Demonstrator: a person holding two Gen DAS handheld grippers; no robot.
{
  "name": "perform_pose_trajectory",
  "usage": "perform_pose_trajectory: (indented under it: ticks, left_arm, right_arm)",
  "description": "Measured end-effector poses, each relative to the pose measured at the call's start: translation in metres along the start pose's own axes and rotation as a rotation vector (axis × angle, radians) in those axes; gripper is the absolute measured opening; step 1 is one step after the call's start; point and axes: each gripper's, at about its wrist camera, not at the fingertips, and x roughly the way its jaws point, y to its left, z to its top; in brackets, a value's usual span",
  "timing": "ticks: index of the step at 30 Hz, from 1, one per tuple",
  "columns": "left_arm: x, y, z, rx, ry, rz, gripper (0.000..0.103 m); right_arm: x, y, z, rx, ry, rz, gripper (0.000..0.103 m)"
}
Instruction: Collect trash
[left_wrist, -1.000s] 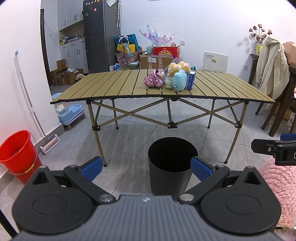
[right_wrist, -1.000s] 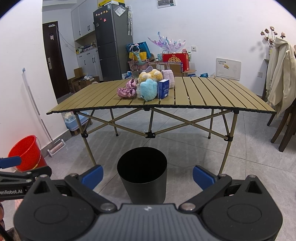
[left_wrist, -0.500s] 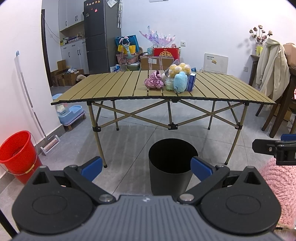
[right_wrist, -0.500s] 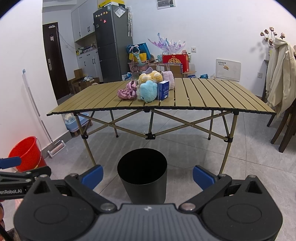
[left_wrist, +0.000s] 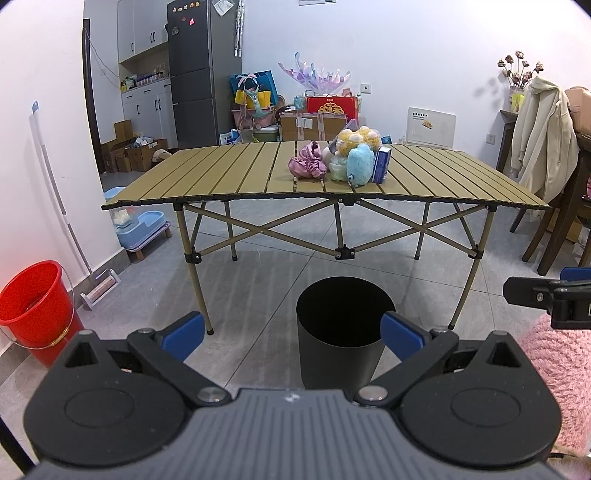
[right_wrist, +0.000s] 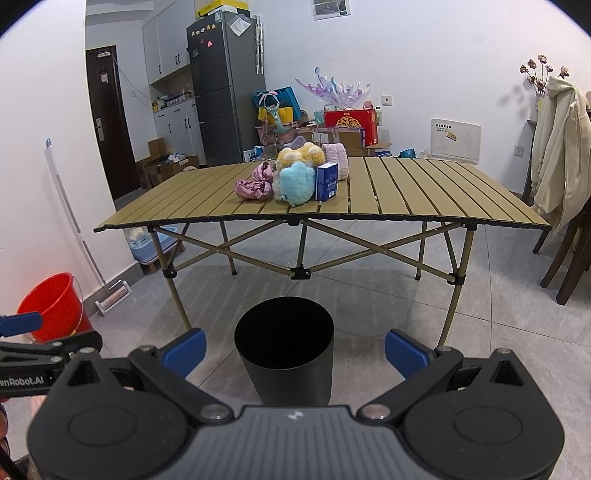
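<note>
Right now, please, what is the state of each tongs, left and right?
Left tongs: open, holding nothing.
Right tongs: open, holding nothing.

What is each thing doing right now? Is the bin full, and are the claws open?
Black bin: upright on the floor, looks empty.
Left claw: open, holding nothing.
Right claw: open, holding nothing.
Blue box: standing upright on the table.
Red bucket: upright by the wall.
</note>
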Motion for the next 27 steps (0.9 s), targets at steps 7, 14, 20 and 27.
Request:
perform_pose_trajectory:
  ticks: [7, 14, 20, 27]
  left_arm:
    - [0.001, 0.0, 0.002, -0.003, 0.004, 0.0, 0.103]
    - [0.002, 0.001, 0.003, -0.007, 0.005, 0.003, 0.103]
    - [0.01, 0.002, 0.006, -0.015, -0.001, 0.012, 0.103]
    - [0.025, 0.012, 0.022, -0.054, -0.044, 0.016, 0.103]
  right_arm:
    - [0.0, -0.001, 0.0, 0.001, 0.0, 0.003, 0.103]
    - [0.0, -0.001, -0.001, 0.003, -0.002, 0.007, 0.103]
    - [0.004, -0.004, 0.0, 0.007, -0.018, 0.009, 0.103]
    - [0.018, -0.014, 0.011, 0.007, -0.052, -0.005, 0.103]
